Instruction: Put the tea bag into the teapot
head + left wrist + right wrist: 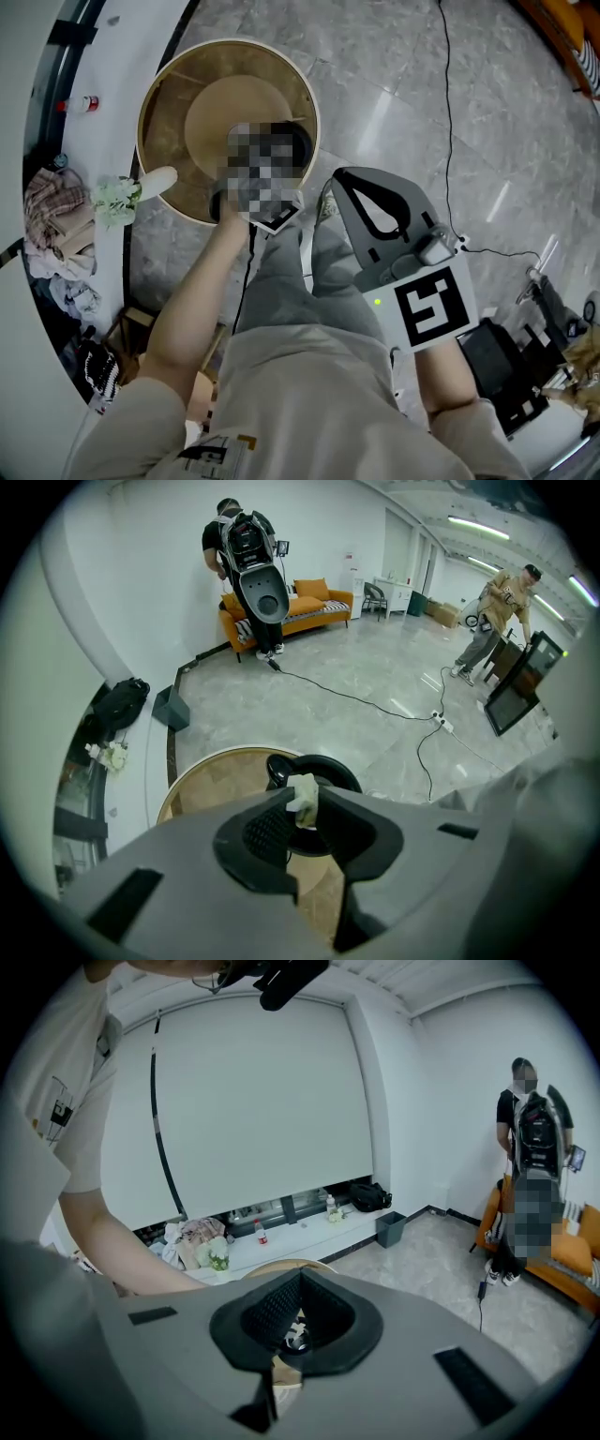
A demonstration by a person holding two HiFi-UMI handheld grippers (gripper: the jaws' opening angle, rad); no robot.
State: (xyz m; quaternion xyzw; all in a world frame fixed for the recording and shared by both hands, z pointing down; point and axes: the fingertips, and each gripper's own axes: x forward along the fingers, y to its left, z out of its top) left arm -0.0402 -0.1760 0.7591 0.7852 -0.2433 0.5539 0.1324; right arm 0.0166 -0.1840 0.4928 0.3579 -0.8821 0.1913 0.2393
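Left gripper (299, 803) was out over the round wooden worktop (207, 782), and its fingers were pinched partway closed on the tea bag (305, 791). The pale little bag sat right at the fingertips, sticking up between them. Directly beyond it, in the middle of the left gripper view, stood the black teapot (341, 771) on the worktop, with the tea bag held above its dark open top and not yet inside.

Right gripper (300, 1277) hung back at the lower right of the head view, off the worktop. Its fingers were pressed together at the tips with nothing between them.

At the left edge of the head view a white vase of flowers (155, 181) lay along the pale ledge beside the worktop. An orange sofa (314, 607) stood at the top of the left gripper view, and a black cable (375, 705) trailed across the grey floor.
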